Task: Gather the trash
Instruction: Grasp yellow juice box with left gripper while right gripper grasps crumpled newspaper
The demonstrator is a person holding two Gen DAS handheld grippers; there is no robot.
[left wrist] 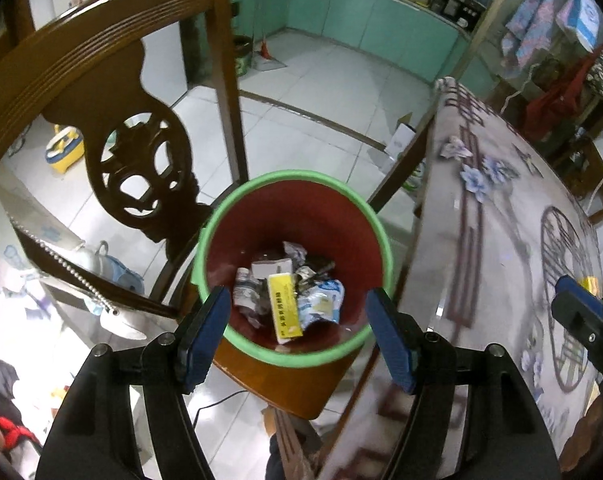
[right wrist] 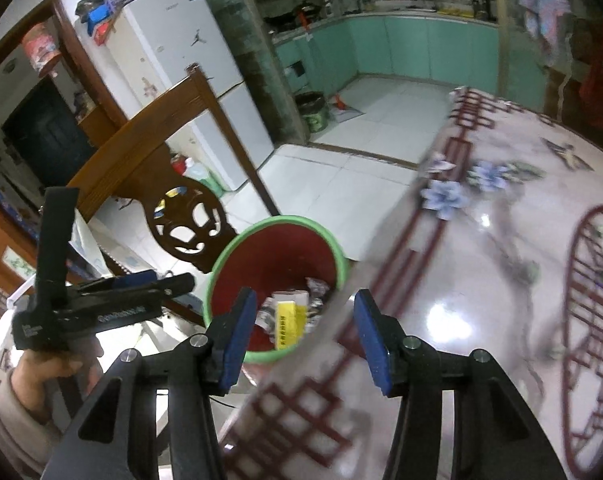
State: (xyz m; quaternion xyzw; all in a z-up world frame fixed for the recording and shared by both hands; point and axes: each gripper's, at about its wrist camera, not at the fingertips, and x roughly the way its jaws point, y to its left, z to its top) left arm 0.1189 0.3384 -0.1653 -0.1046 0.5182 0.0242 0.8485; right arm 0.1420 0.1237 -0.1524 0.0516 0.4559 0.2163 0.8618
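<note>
A red bin with a green rim [left wrist: 375, 224] stands on a wooden chair seat beside the table; it also shows in the right wrist view [right wrist: 333, 246]. Inside lie a yellow box [left wrist: 287, 306], crumpled wrappers [left wrist: 321, 304] and paper scraps. My left gripper [left wrist: 297, 334] is open and empty, right above the bin's near rim. My right gripper [right wrist: 305, 334] is open and empty, above the table edge next to the bin. A crumpled paper scrap [left wrist: 455, 148] lies on the table's far edge; it also shows in the right wrist view [right wrist: 441, 166].
A carved wooden chair back [left wrist: 101, 100] rises left of the bin. The glossy patterned table [right wrist: 501, 260] fills the right. A white fridge [right wrist: 173, 52] and teal cabinets [right wrist: 421, 44] stand behind. A dark bin [right wrist: 311, 110] stands on the tiled floor.
</note>
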